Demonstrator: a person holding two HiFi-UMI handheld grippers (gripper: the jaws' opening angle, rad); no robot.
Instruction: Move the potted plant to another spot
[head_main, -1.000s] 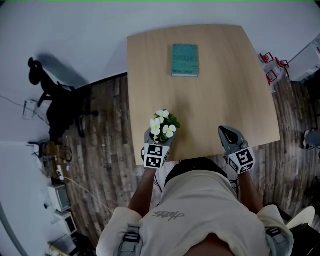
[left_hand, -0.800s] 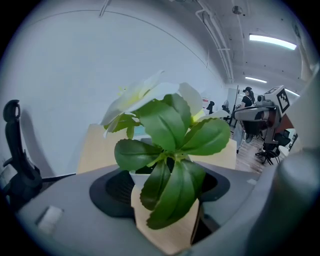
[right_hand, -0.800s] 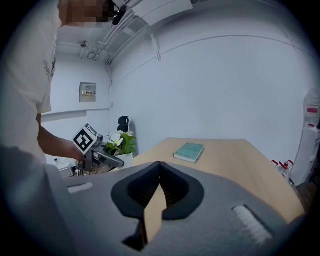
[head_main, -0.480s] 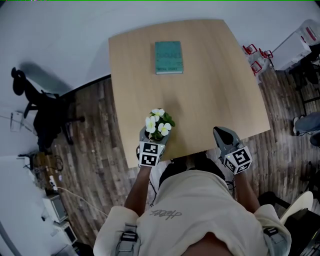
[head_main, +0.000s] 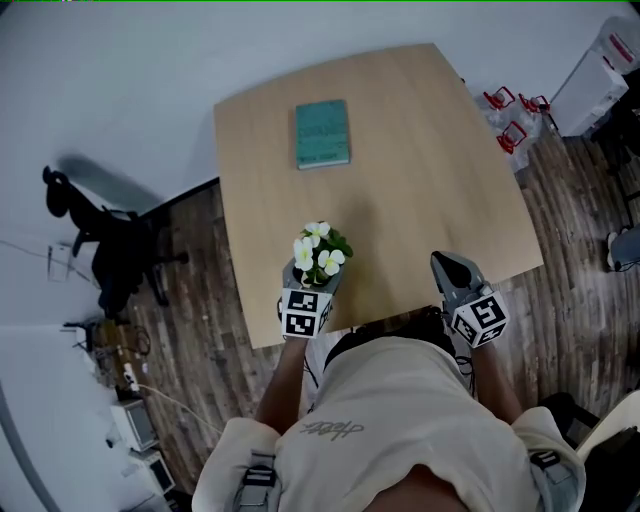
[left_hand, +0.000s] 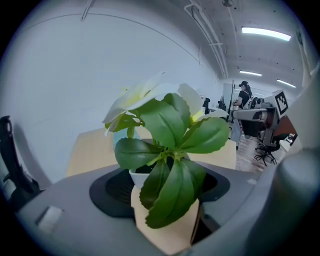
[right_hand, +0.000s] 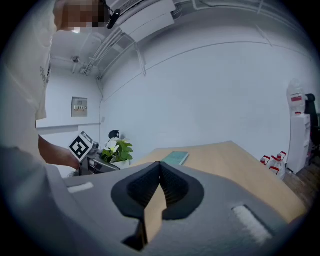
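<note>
Plant: the potted plant (head_main: 320, 255) is over the near left part of the table (head_main: 430, 170), close to its near edge; whether its base touches the tabletop does not show
Left hand: the left gripper (head_main: 316, 276) has its jaws standing wide, one on each side of the pot (left_hand: 136, 176), and closed against it
Right hand: the right gripper (head_main: 448, 263) has its jaws together with nothing between them; it is by the table's near right edge, well apart from the plant
On the table: a teal book (head_main: 322, 133) lies flat towards the far edge, beyond the plant and well apart from it
Left of the table: a black office chair (head_main: 120, 250) stands by the white wall
Right of the table: red-and-white containers (head_main: 515, 112) sit on the floor off the far corner
Plant's make: a small white pot, broad glossy green leaves (left_hand: 172, 150), white flowers (left_hand: 134, 97) with pale yellow centres
Table's make: a pale wood-grain top, squarish, with rounded corners
Floor: dark wood planks (head_main: 200, 290)
Grippers' make: grey moulded shells, black ridged pads (right_hand: 175, 187), and a cube (head_main: 303, 312) with black-and-white square markers on each
Person: a cream shirt (head_main: 400, 430) fills the bottom of the head view
</note>
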